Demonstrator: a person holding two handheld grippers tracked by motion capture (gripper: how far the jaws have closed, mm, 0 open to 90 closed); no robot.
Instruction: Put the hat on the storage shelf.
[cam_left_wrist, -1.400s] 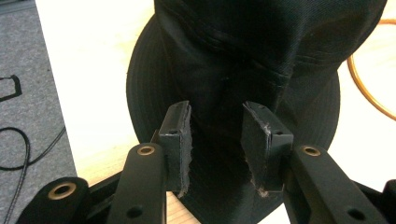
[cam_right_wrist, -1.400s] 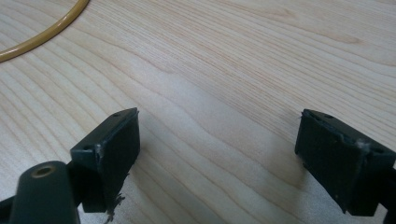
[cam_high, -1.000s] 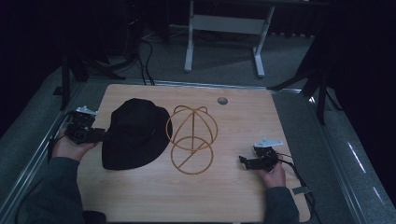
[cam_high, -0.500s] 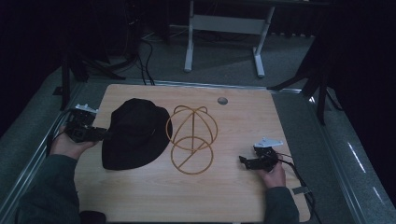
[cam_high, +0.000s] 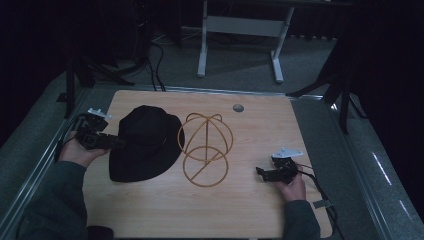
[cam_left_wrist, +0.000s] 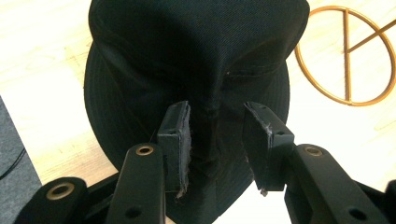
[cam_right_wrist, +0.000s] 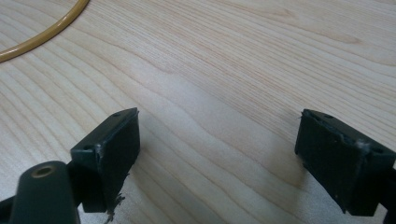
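While the wooden table (cam_high: 240, 210) spreads pale under the high camera, the black hat (cam_high: 145, 142) lies flat on its left half, brim touching the golden wire stand (cam_high: 205, 147) beside it — a dome of thin hoops over a ring base. By the look of it, that hat is soft cloth: light, floppy, sure to sag and fold rather than hold its shape, so the brim edge or a pinch of the crown is the place to take it. On the near brim comes the left gripper (cam_left_wrist: 217, 140), jaws half apart and just now widening, with a ridge of dark fabric lying between the pads but not squeezed by them — released, I'd call it. Over on the right, well apart from the stand, the right gripper (cam_right_wrist: 219, 154) hovers low above bare wood, jaws spread wide, nothing between them.
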